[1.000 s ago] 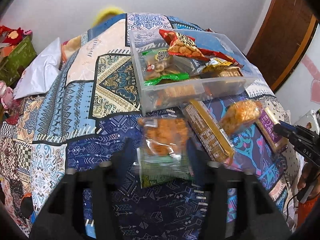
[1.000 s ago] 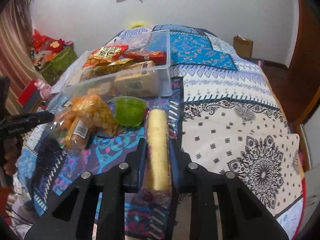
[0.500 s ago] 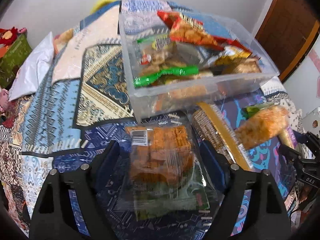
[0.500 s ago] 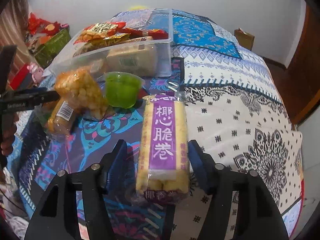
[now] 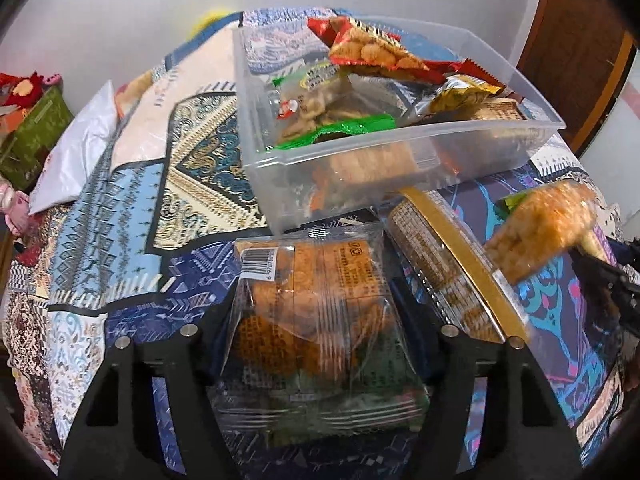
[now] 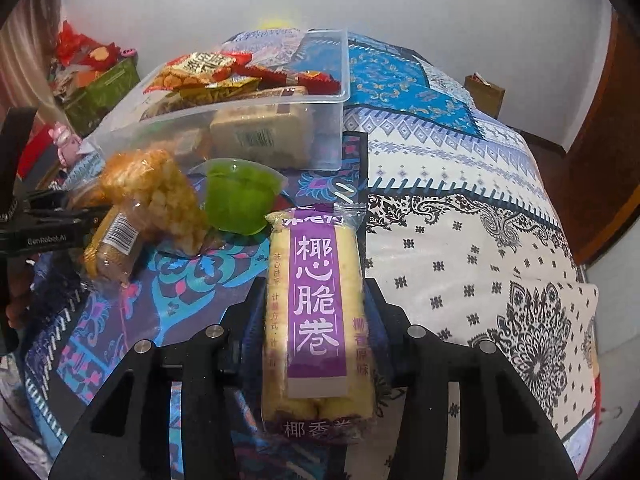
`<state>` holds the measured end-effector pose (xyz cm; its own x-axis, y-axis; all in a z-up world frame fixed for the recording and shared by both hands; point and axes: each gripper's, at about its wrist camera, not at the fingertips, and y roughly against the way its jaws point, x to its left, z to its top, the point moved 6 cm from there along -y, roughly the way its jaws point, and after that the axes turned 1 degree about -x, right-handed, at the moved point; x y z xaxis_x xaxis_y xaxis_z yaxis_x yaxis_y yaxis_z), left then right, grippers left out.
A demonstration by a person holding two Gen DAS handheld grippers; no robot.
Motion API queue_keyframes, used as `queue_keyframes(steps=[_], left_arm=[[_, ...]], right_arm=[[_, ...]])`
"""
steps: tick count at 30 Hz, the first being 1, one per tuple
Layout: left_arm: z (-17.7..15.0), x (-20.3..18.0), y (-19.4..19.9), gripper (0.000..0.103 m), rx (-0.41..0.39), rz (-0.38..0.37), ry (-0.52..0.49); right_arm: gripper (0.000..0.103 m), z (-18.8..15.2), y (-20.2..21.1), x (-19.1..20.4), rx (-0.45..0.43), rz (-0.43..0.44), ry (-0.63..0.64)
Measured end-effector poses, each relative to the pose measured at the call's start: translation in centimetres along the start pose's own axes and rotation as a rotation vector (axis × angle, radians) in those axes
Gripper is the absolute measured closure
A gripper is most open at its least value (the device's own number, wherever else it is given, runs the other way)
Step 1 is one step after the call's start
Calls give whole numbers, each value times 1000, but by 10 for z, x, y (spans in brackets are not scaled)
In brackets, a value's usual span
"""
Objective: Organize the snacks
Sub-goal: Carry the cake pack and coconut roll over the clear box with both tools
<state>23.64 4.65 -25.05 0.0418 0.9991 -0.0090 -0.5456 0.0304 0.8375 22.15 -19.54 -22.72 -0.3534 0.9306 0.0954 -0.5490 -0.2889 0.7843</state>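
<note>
So the whole setup sits on a bed with a big patchwork bedspread (image 5: 120,216), and the biggest thing on it is the clear plastic bin (image 5: 400,160), already loaded with snacks: a red chip bag (image 5: 372,48) on top, a green-edged pack and a yellow one under it. Right in front of the bin, almost touching its near wall, is the clear bag of orange crackers (image 5: 316,320), and the left hand-held gripper (image 5: 320,336) has its fingers pressed against both sides of that bag, so it's clamped on it. Just to the right lies a long gold-edged biscuit pack (image 5: 460,272), partly covered by a puffed-rice snack bag (image 5: 540,236). The right view shows stuff the left one can't: a green jelly cup (image 6: 240,200) between the bin and the purple coconut roll pack (image 6: 320,312), which the right hand-held gripper (image 6: 316,320) is gripping from both sides. The puffed-rice bag and the jelly cup sit between that roll and the bin. The right view also shows a brown cardboard box (image 6: 484,92) off by the wall.
</note>
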Motion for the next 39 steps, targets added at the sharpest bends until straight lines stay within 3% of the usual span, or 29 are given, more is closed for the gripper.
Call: queue_keyframes(steps=[11, 20, 30, 39], left_arm=[[3, 8, 61, 37, -112, -10, 26], [42, 13, 92, 37, -212, -26, 59], [87, 17, 89, 37, -261, -6, 74], [120, 18, 61, 37, -239, -7, 98]], right_arm=[[60, 28, 40, 5, -107, 19, -10], [60, 79, 66, 24, -225, 51, 20], [60, 128, 63, 45, -297, 84, 55], [60, 160, 30, 57, -281, 108, 62]])
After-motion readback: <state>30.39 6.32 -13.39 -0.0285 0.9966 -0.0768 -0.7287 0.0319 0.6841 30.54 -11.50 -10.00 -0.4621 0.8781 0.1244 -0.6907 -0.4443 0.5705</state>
